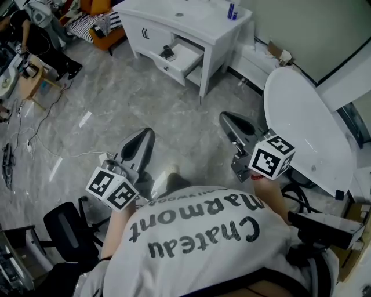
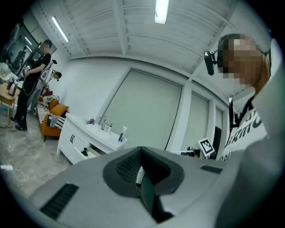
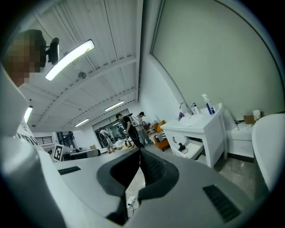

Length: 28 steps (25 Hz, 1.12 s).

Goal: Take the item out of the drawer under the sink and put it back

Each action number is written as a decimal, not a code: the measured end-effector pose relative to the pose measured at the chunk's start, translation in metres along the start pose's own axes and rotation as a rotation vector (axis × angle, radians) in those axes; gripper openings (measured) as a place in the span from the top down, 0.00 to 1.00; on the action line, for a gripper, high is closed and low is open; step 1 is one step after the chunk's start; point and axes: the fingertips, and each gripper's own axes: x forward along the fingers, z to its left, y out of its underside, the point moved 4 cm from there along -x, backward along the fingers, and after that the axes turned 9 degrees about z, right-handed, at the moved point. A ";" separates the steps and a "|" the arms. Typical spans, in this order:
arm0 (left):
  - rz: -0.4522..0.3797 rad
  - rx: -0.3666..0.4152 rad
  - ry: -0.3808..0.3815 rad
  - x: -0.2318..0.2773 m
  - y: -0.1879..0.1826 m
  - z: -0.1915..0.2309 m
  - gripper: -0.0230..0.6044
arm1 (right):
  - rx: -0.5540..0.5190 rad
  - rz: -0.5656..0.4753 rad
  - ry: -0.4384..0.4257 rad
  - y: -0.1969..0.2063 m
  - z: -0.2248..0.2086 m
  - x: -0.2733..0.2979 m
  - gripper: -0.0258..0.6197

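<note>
Standing well back from the sink cabinet [image 1: 152, 13], the person holds both grippers out low in front of the body with elbows bent. Both point across the marbled floor [image 1: 116, 104] toward the cabinet. The left gripper [image 1: 145, 136] has its jaws pressed together with nothing between them. The right gripper [image 1: 229, 120] is closed and empty too, level with the left and well apart from it. The drawer [image 1: 191, 55] stands pulled out from the cabinet's front, under the sink. The dark item [image 1: 168, 53] sits inside the drawer, toward its left end. A blue bottle [image 1: 233, 10] stands on the cabinet's top at its right end. An orange sofa [image 1: 113, 37] lies to the left of the cabinet.
</note>
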 end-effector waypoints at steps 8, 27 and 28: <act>0.036 0.020 0.058 0.023 -0.043 0.090 0.95 | 0.028 -0.026 0.065 -0.027 -0.006 0.084 0.94; 0.047 0.061 0.139 0.053 -0.070 0.170 0.95 | 0.001 0.009 0.127 -0.052 -0.011 0.173 0.94; 0.046 0.059 0.133 0.050 -0.069 0.173 0.95 | -0.003 0.017 0.119 -0.052 -0.010 0.178 0.94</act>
